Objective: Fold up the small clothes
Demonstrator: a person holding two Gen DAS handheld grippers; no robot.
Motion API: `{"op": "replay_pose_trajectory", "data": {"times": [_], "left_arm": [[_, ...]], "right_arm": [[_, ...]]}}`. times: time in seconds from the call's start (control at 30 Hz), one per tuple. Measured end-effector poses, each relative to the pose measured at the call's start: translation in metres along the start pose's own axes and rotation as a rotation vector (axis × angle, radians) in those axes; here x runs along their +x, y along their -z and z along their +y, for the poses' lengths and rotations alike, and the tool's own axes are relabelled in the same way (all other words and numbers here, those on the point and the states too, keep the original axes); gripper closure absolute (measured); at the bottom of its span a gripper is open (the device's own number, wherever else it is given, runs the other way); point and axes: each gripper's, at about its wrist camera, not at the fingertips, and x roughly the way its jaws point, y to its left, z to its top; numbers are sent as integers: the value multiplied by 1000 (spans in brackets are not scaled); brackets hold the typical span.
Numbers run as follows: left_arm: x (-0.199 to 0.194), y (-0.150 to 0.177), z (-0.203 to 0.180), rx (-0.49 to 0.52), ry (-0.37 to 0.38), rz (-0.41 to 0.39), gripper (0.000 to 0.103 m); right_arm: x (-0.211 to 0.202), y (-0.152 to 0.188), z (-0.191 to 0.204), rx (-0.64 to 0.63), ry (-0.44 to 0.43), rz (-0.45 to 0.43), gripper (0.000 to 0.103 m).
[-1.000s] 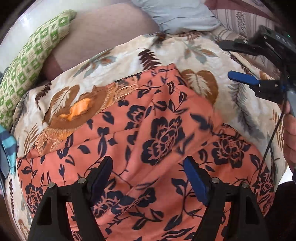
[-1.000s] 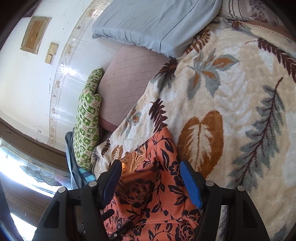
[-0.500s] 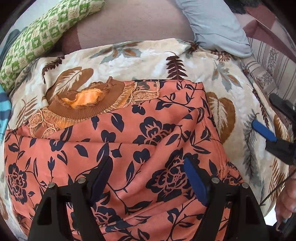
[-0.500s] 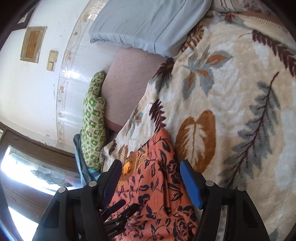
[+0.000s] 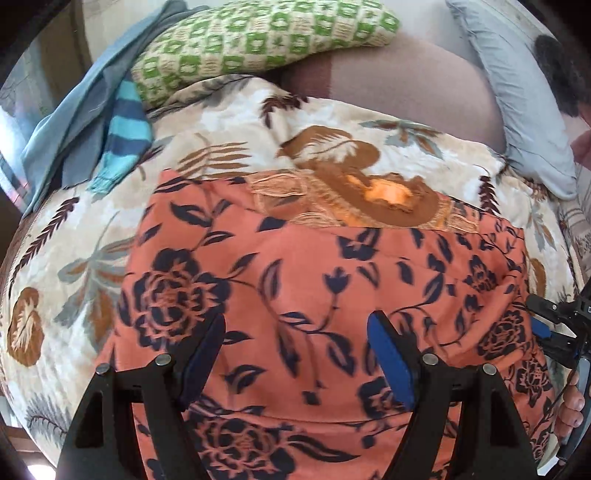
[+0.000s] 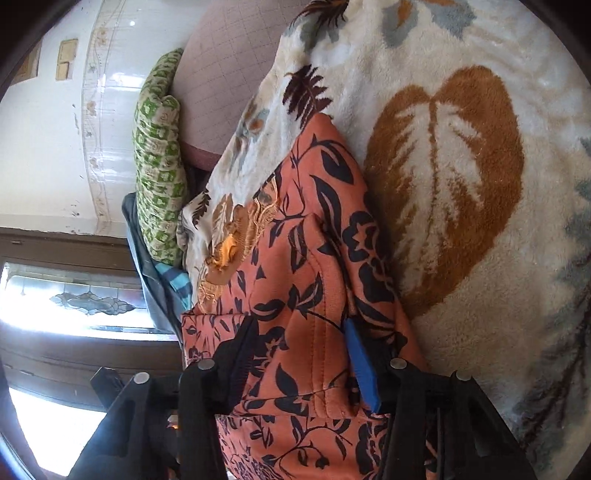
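A cream plush blanket (image 5: 229, 122) printed with brown, grey and rust leaves covers the bed. At its far edge lies a green-and-cream checked pillow (image 5: 258, 33). To the pillow's right sits a mauve quilted cushion (image 5: 413, 81), then a pale blue pillow (image 5: 517, 92) at far right. At far left, a grey-blue cloth (image 5: 74, 107) is bunched beside a turquoise-and-navy striped fabric (image 5: 125, 136). Beyond the bed stands a white tiled wall (image 6: 44, 147), with a patterned-glass window (image 6: 74, 295) below it.
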Motion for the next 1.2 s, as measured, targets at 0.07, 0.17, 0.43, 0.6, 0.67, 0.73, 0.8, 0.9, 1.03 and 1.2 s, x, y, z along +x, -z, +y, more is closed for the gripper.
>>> {"op": "replay_pose_trajectory", "data": {"times": [0.07,0.17,0.43,0.6,0.67,0.73,0.8,0.9,1.03,1.2], "left_arm": [[4,4,17,-26,-19,7,23],[10,12,38,-49,-56,15,23],[20,36,42,72,-128,-16,22],[21,40,45,53,-118,-78,17],[18,47,44,44,-121,-129,17],[18,53,43,35,-120,-186,17],[14,53,44,23,-116,-199,17],[12,51,49,-1,-82,-190,17],[11,52,51,-23,-68,-194,17],[7,53,43,-4,-70,-207,17]], "right_arm": [[-1,-1,4,-13,32,-12,64],[-10,-5,4,5,26,-39,64],[1,-3,17,-66,79,-35,40],[8,0,22,-115,91,-30,43],[14,2,24,-139,123,-19,79],[17,6,29,-174,156,-24,85],[10,9,40,-223,158,-70,90],[-20,13,64,-320,111,-240,90],[-61,23,87,-439,109,-447,96],[-45,3,46,-314,304,-365,96]]}}
